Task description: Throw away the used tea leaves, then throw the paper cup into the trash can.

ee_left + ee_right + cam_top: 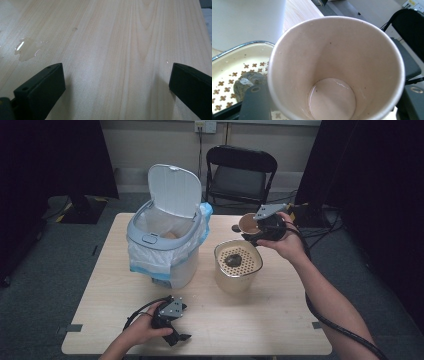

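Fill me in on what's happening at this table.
A person works with a gripper in each hand. The right gripper holds a paper cup, emptied but for a wet film, tipped on its side above the table just past a cream strainer pot where a tea bag lies. The left gripper rests open near the front of the table, close to a small spill. A lidded bin stands open.

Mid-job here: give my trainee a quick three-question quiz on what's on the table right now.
1. True or false: the paper cup in the right gripper holds a tea bag.
2. Where does the dark tea bag lie? A) in the white bin B) on the perforated strainer C) on the bare table
3. Fill in: the bin's lid stands ____.

Key: 1 false, only a wet film shows at its bottom; 2 B; 3 open. The left gripper rests open near a small spill.
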### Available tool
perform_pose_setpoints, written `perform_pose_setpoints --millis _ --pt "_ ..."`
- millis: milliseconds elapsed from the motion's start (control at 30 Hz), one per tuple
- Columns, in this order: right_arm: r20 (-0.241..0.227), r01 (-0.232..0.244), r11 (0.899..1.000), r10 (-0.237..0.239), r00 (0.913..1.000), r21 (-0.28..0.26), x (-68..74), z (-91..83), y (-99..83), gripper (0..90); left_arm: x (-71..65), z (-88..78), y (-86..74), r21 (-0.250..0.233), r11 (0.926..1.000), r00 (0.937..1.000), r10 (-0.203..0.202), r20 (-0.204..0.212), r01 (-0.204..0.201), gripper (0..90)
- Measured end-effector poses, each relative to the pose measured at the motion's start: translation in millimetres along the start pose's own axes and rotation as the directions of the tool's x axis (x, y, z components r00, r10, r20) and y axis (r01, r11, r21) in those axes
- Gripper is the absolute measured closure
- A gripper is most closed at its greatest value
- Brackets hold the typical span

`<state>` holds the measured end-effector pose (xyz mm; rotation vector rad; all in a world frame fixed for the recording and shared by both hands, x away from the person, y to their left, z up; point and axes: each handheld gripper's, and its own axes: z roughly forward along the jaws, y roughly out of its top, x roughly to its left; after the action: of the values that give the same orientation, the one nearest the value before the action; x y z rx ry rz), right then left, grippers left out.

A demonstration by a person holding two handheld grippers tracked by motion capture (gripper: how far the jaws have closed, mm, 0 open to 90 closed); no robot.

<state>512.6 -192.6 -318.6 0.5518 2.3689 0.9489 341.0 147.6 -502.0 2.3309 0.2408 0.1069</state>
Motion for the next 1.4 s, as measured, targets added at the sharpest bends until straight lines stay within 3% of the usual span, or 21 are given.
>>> perform_pose_setpoints --millis 400,700,1400 --pt "-0.053 -0.089 0.996 0.088 0.9948 -0.027 -3.5 -2.6 0.3 28.1 0.0 0.0 0.0 0.0 1.0 1.0 0.001 0.0 -0.001 0.0" --pt "-0.074 -0.114 0.993 0.111 0.991 -0.036 -5.0 -3.8 3.5 27.8 0.3 -0.4 0.2 0.004 1.0 1.0 0.002 0.006 -0.002 0.0" --pt "-0.165 -0.118 0.991 0.108 0.9804 -0.055 3.7 -6.6 27.2 27.3 -0.3 0.1 0.0 0.0 1.0 0.9999 -0.008 0.01 0.008 0.0"
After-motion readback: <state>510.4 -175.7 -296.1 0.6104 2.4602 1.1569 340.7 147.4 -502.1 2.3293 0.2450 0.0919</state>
